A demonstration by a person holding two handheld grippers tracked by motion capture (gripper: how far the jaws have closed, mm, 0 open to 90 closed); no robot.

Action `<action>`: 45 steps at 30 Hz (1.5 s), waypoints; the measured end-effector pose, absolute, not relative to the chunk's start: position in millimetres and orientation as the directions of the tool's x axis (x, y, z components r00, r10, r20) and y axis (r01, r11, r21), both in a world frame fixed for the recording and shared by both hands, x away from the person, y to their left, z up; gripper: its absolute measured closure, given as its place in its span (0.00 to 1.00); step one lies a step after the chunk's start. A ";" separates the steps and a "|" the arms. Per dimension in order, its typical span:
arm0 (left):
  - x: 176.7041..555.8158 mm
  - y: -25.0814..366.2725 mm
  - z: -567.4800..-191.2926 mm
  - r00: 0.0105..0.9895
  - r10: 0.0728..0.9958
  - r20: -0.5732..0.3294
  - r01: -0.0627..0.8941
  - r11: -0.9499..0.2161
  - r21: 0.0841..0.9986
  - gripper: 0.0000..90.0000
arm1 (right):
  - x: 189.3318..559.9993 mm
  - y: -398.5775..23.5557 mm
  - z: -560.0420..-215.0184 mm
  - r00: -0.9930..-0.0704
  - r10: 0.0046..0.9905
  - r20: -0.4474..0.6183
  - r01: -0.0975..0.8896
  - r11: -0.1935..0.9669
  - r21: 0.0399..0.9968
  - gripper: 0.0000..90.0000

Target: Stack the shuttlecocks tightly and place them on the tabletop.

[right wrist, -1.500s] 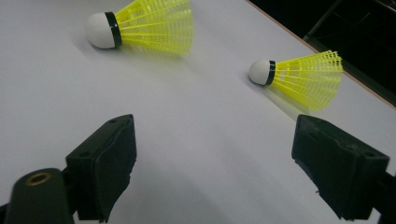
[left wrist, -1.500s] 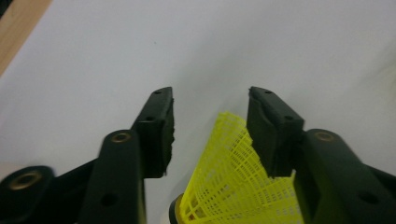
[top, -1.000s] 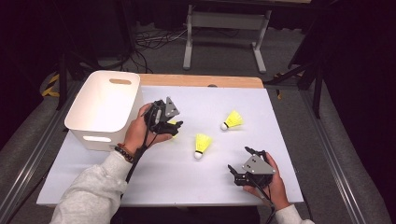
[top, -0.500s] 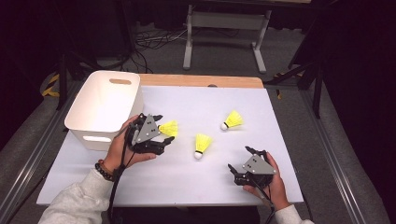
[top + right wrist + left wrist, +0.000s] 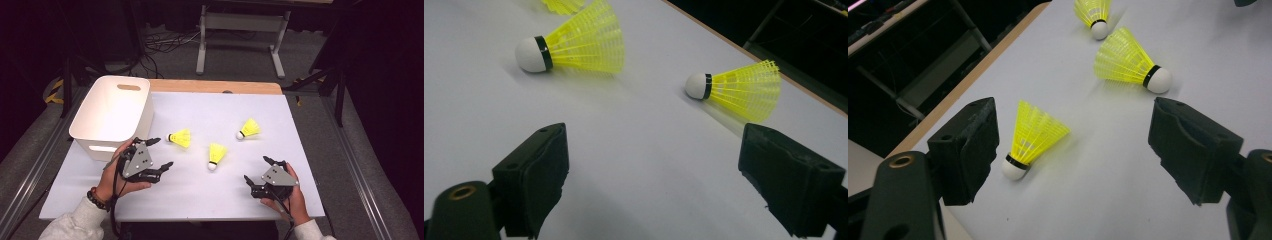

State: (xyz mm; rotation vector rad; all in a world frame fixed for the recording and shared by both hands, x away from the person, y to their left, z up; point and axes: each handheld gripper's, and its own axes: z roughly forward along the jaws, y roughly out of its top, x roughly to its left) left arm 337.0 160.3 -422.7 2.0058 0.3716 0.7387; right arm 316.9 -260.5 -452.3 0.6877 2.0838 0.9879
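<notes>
The left gripper point(image 5: 161, 152), lower left of the high view, has just opened and slid back, leaving the yellow plastic shuttlecock point(image 5: 180, 137) lying free beside the white plastic basket point(image 5: 111, 112); probably re-gripping. The right gripper point(image 5: 259, 170) waits open.

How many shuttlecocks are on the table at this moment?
3. One shuttlecock lies just ahead of the left hand-held gripper, one at mid-table, one farther back on the right. The white bin's floor is partly hidden.
</notes>
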 end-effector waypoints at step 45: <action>298.5 241.4 -476.4 0.770 0.613 0.178 0.083 -0.372 0.924 0.09 | 401.9 -178.8 -423.0 -0.779 0.607 -0.161 0.236 0.520 0.821 0.24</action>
